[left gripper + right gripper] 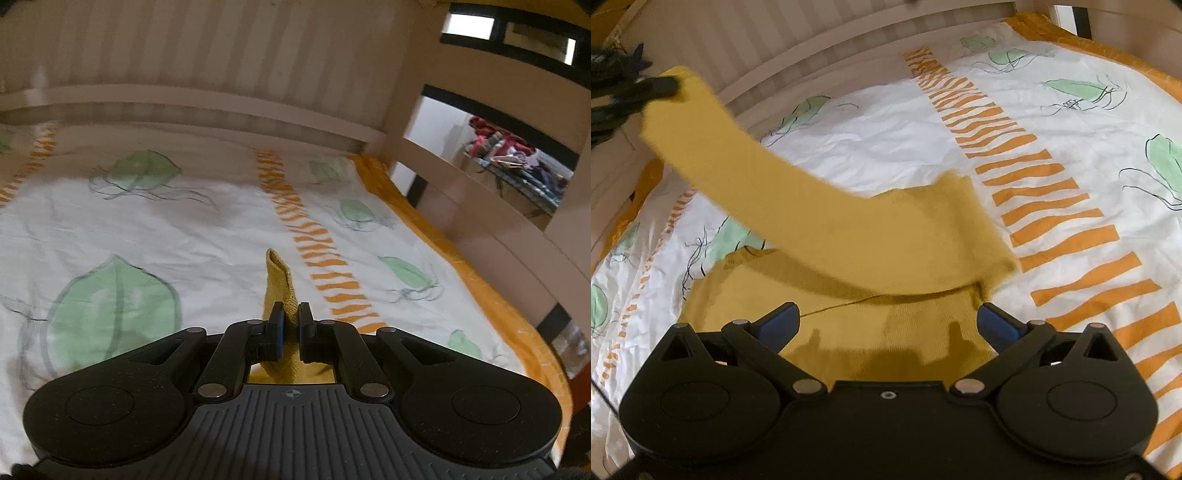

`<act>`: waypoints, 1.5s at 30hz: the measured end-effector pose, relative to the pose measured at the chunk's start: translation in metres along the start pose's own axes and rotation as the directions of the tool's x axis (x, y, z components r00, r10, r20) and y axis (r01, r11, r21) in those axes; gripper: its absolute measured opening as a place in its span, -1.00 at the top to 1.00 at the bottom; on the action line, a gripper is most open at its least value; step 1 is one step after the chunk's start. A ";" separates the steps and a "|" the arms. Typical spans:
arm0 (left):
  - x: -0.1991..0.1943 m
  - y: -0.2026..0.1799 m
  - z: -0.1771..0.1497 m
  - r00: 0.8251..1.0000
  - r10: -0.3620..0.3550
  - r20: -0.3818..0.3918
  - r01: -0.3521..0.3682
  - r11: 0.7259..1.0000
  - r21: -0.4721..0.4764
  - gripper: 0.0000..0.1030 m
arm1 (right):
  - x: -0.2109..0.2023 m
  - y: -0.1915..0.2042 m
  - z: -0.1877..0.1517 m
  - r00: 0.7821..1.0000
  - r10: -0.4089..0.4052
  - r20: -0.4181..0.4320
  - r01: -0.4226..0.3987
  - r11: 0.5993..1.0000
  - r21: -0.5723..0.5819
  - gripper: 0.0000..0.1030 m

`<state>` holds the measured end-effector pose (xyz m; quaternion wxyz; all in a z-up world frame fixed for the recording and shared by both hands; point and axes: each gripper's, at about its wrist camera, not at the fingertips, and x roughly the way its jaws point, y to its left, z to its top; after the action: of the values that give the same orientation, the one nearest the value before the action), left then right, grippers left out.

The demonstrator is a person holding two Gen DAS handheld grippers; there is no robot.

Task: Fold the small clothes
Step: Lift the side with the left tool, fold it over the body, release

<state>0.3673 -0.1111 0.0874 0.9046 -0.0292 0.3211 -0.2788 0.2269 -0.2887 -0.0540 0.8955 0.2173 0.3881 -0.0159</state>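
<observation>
Left tool (pixel 291 325) clamped on sweater (pixel 849 236) sleeve, lifted over bed (pixel 184 221); right tool (pixel 888 325) apart, empty, so unpinned body could drag and ruin fold.

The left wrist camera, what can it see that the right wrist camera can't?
Only the left wrist view shows the left gripper up close, shut on a yellow strip of cloth, and a window with a pile of clothes beyond the bed. Only the right wrist view shows the whole yellow garment lying on the bed, its sleeve lifted up to the left, and the right gripper open above it. Both show the leaf-printed bedsheet with orange stripes.
</observation>
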 end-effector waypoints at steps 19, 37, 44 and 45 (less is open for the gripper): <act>-0.001 0.128 -0.083 0.962 0.215 -0.168 -0.244 0.953 -0.179 0.87 | 0.017 0.004 -0.005 0.998 -0.019 -0.052 0.018 1.000 -0.021 -0.99; -0.021 0.031 0.018 1.000 -0.008 -0.003 0.007 0.998 -0.067 0.87 | 0.023 0.017 -0.017 0.994 0.096 -0.046 -0.101 0.988 -0.120 -0.94; -0.038 -0.069 0.068 0.987 -0.154 0.046 0.148 0.983 0.110 0.87 | 0.028 0.035 -0.025 0.962 0.273 -0.022 -0.271 0.938 -0.217 -0.53; -0.038 -0.079 0.070 0.985 -0.165 0.045 0.158 0.979 0.129 0.87 | 0.031 0.038 -0.026 0.960 0.281 -0.018 -0.278 0.933 -0.227 -0.50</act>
<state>0.3462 -0.1663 0.1825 0.8876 -0.0062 0.2746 -0.3699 0.2380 -0.2398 -0.0770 0.9104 0.1662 0.3460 0.1544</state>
